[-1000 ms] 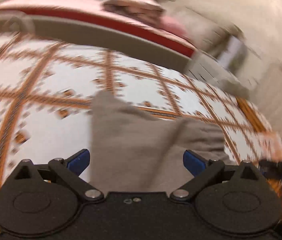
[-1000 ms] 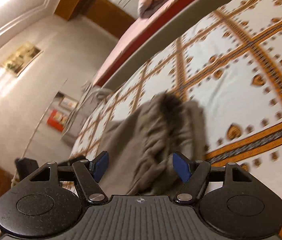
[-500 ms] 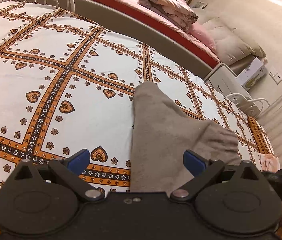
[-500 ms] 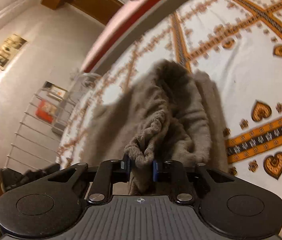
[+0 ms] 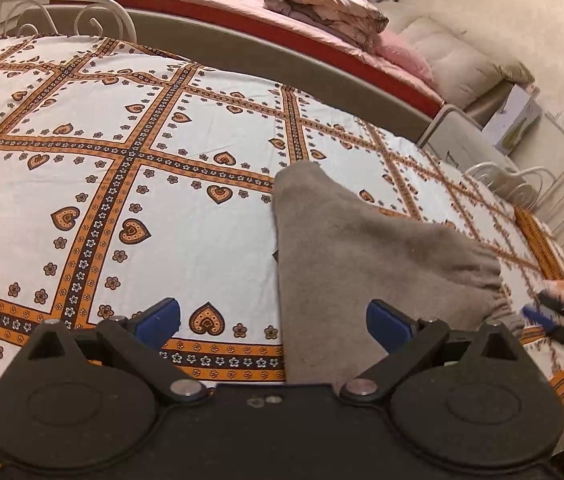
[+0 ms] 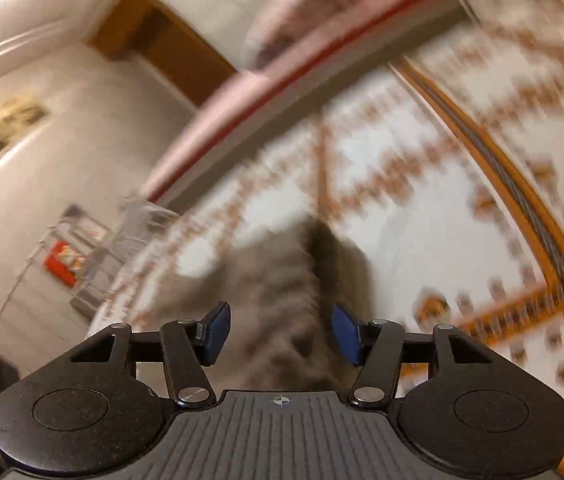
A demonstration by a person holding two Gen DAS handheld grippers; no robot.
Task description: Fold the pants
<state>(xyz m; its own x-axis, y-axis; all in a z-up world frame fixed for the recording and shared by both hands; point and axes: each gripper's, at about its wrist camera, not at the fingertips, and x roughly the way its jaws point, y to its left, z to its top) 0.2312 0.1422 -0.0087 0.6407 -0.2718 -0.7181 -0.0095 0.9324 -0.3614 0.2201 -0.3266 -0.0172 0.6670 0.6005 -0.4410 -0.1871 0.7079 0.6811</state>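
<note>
Grey fleece pants lie folded on the patterned bedsheet, with the gathered waistband at the right. My left gripper is open and empty just above their near left edge. In the blurred right wrist view the pants lie bunched ahead, and my right gripper is open over the waistband, holding nothing. The right gripper also shows at the right edge of the left wrist view.
A second bed with a folded pink quilt and pillows stands behind. A white metal bed frame rises at the back left. A wire rack stands at the right, by the wall.
My right gripper was shut on the waistband half a second ago; it has opened and let go, and is moving fast. The left gripper stays open and has shifted a little left.
</note>
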